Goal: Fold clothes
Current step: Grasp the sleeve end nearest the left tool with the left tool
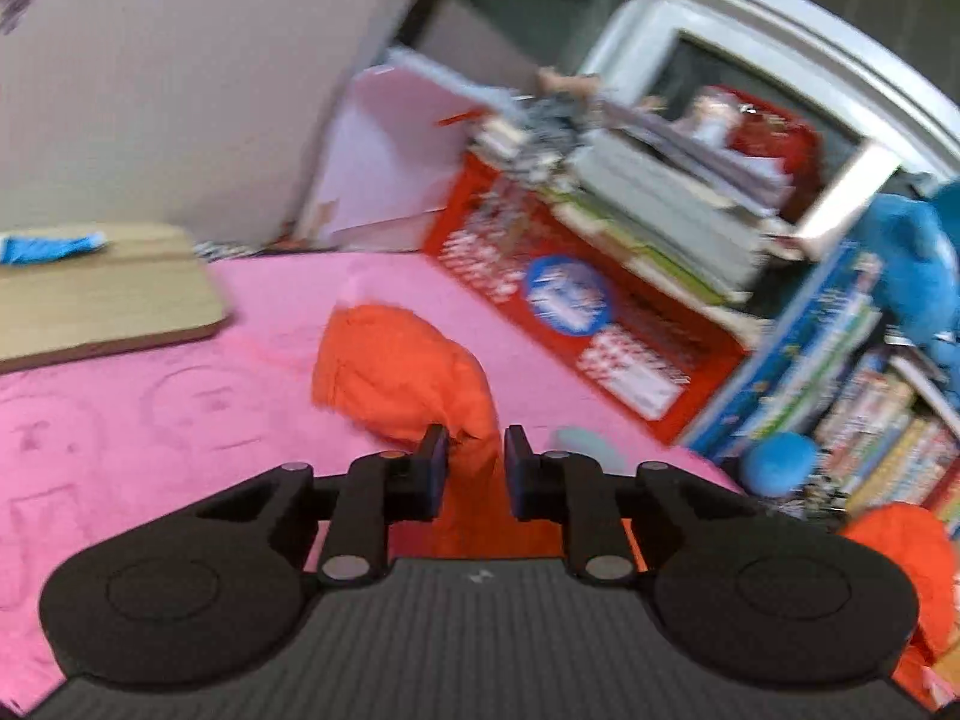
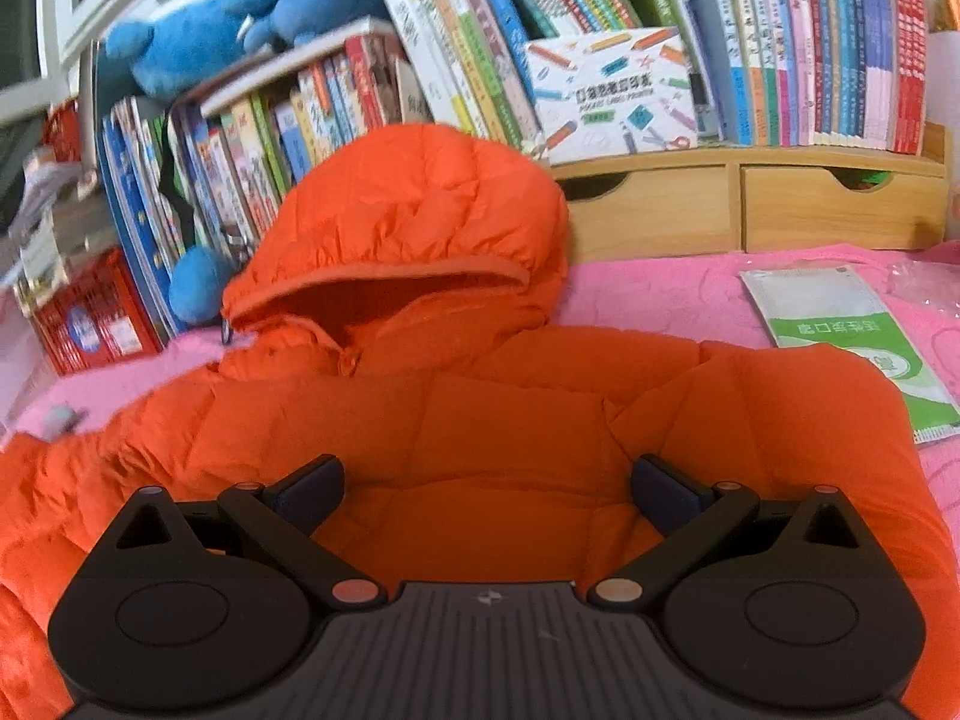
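An orange hooded puffer jacket lies spread on a pink blanket, its hood pointing toward the bookshelf. In the left wrist view my left gripper is shut on the jacket's orange sleeve, whose cuff end bulges out past the fingers over the blanket. In the right wrist view my right gripper stands open just above the jacket's body, with its fingers spread wide and nothing pinched.
Rows of books and wooden drawers stand behind the blanket. Blue plush toys sit on the books. A green and white packet lies at the right. A wooden board, a red box and a blue ball edge the blanket.
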The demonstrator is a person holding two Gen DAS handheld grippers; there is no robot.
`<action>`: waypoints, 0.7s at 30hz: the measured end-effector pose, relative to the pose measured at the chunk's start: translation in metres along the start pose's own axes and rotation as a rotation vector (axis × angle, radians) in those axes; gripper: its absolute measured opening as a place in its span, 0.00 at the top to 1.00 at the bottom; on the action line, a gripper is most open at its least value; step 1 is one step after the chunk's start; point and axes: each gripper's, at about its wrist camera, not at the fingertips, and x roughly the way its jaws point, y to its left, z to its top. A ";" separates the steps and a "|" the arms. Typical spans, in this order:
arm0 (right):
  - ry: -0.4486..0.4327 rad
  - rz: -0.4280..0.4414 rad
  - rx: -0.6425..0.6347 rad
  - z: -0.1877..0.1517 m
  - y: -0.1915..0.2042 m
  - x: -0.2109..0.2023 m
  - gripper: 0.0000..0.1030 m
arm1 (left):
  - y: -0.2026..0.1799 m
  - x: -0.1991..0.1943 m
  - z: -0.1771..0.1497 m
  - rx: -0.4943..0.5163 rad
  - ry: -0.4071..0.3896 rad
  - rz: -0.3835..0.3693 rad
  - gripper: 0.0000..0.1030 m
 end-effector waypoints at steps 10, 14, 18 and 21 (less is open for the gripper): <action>-0.031 0.022 0.038 0.000 -0.004 -0.005 0.00 | -0.064 -0.017 -0.009 0.206 -0.044 -0.059 0.82; -0.032 0.023 0.040 -0.001 -0.004 -0.005 0.00 | -0.063 -0.002 -0.022 0.277 -0.054 0.119 0.51; -0.028 0.022 0.042 -0.001 -0.004 -0.005 0.00 | -0.053 0.004 -0.042 0.432 -0.100 0.214 0.39; -0.023 0.019 0.038 -0.001 -0.003 -0.004 0.00 | -0.054 -0.011 -0.056 0.529 -0.152 0.112 0.18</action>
